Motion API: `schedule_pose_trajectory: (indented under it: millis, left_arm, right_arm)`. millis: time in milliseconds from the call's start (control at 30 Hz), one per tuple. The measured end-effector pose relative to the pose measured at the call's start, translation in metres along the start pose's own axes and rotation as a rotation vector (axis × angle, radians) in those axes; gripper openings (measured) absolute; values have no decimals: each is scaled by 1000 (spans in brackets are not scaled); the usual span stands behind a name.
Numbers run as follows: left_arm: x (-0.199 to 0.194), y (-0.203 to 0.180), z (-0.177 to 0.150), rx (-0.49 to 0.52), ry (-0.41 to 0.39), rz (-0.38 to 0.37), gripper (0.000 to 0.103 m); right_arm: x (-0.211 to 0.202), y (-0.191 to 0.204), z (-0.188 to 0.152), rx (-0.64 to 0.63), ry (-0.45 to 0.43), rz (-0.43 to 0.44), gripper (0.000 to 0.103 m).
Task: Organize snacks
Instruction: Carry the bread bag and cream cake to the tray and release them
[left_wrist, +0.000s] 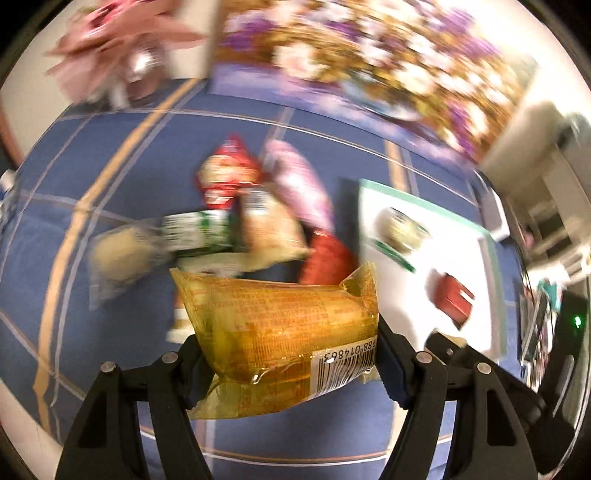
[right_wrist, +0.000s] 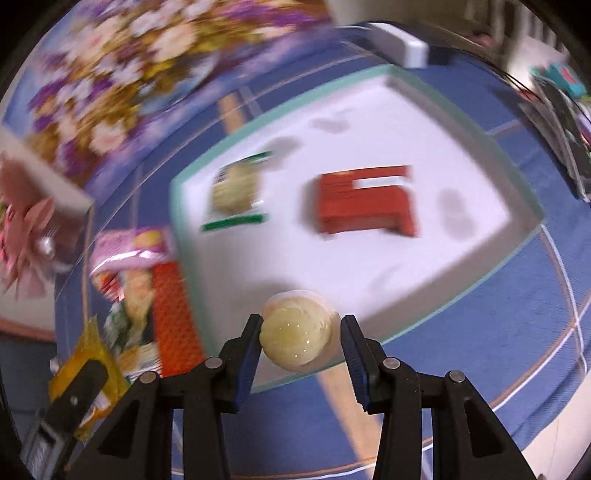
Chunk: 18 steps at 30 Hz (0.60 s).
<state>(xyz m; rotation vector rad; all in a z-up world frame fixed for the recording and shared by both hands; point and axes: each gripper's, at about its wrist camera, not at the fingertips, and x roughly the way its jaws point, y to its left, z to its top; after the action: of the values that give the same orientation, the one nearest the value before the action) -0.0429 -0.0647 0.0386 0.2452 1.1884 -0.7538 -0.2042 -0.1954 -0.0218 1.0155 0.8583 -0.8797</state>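
My left gripper (left_wrist: 286, 363) is shut on a yellow snack packet (left_wrist: 280, 328) with a barcode, held above the blue cloth. Behind it lies a pile of snack packets (left_wrist: 236, 221). My right gripper (right_wrist: 299, 339) is shut on a round pale jelly cup (right_wrist: 295, 338), held over the near edge of the white tray (right_wrist: 280, 122). In the tray lie a green-edged snack packet (right_wrist: 236, 192) and a red packet (right_wrist: 365, 199). The tray (left_wrist: 487, 251) also shows at the right in the left wrist view. The left gripper with its yellow packet (right_wrist: 85, 376) shows at the lower left of the right wrist view.
A blue checked cloth (left_wrist: 110, 184) covers the table. A floral board (left_wrist: 369, 55) and pink flowers (left_wrist: 122, 40) stand at the back. A white box (right_wrist: 399, 44) lies beyond the tray. Cluttered items (right_wrist: 561, 110) lie at the far right.
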Motion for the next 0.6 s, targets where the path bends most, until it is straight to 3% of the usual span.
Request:
schedule_pose_trajectory:
  millis: [233,600]
  left_arm:
    - [24,-49,-5,81,33,-82,75]
    - [42,-79,-3,157,3,-125,75]
  right_arm:
    - [-4,-44,17,84,-26,-7,46]
    - [1,-55,28,106,-42,8,46]
